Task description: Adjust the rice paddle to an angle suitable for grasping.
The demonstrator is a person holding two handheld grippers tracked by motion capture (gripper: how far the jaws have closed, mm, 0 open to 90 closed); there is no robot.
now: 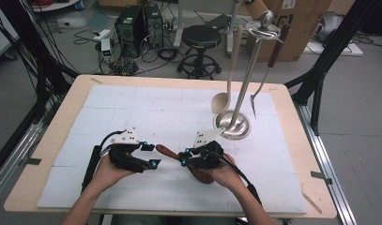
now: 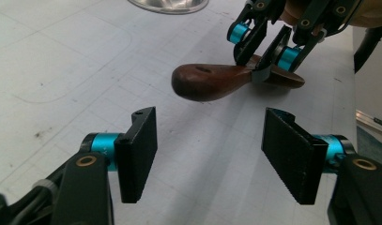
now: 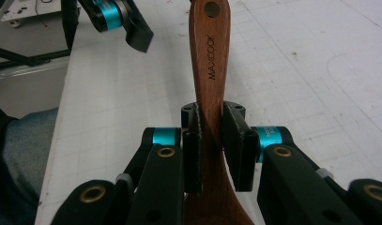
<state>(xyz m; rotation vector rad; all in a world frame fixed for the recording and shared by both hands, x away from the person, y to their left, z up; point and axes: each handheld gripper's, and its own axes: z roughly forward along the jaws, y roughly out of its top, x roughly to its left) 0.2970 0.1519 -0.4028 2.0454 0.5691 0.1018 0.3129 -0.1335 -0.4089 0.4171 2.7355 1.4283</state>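
I read one marking: "MAXCOOK", printed lengthwise in dark capitals on the handle of the wooden spoon (image 3: 211,70), just below its hanging hole. I see print on the cardboard box (image 1: 296,23) behind the table, too small to read.

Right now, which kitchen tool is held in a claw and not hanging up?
The dark wooden spoon, clamped in the right claw. The pale ladle and fork hang on the rack.

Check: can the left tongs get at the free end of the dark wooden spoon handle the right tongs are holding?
Probably yes. The left tongs stand open, and the dark wooden spoon handle points at them across bare white mat, nothing between. The right tongs grip farther down, leaving the holed end free.
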